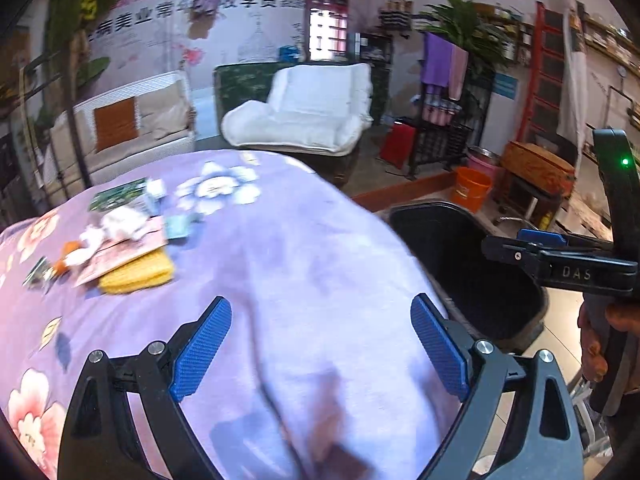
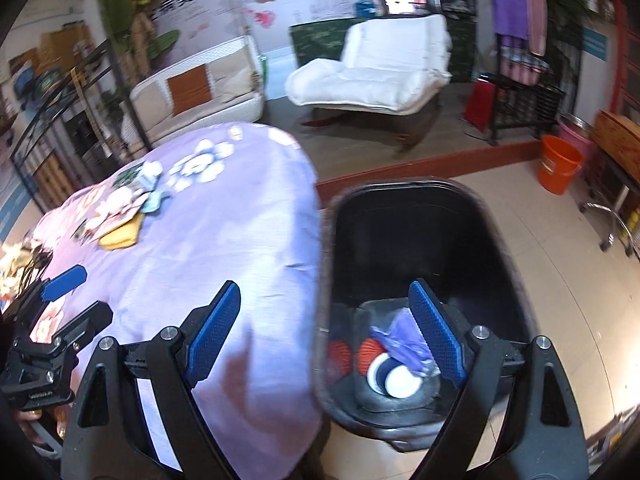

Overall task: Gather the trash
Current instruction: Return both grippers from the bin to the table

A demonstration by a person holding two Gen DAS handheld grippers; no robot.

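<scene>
A pile of trash (image 1: 120, 236) lies on the far left of a table with a purple flowered cloth (image 1: 280, 264): a yellow sponge (image 1: 138, 274), pink and green wrappers, crumpled white paper. It also shows in the right wrist view (image 2: 124, 208). A black bin (image 2: 404, 240) stands on the floor right of the table; inside lie a purple wrapper (image 2: 404, 340), a white round lid (image 2: 400, 382) and red-and-white pieces. My left gripper (image 1: 320, 344) is open and empty above the cloth. My right gripper (image 2: 324, 328) is open and empty over the bin's left rim.
A white lounge chair (image 1: 312, 112) and a white sofa (image 1: 132, 128) stand beyond the table. An orange bucket (image 2: 558, 164), a black rack (image 2: 524, 80) and a wooden cabinet (image 2: 616, 140) stand on the right. A black metal shelf (image 2: 60, 128) is left of the table.
</scene>
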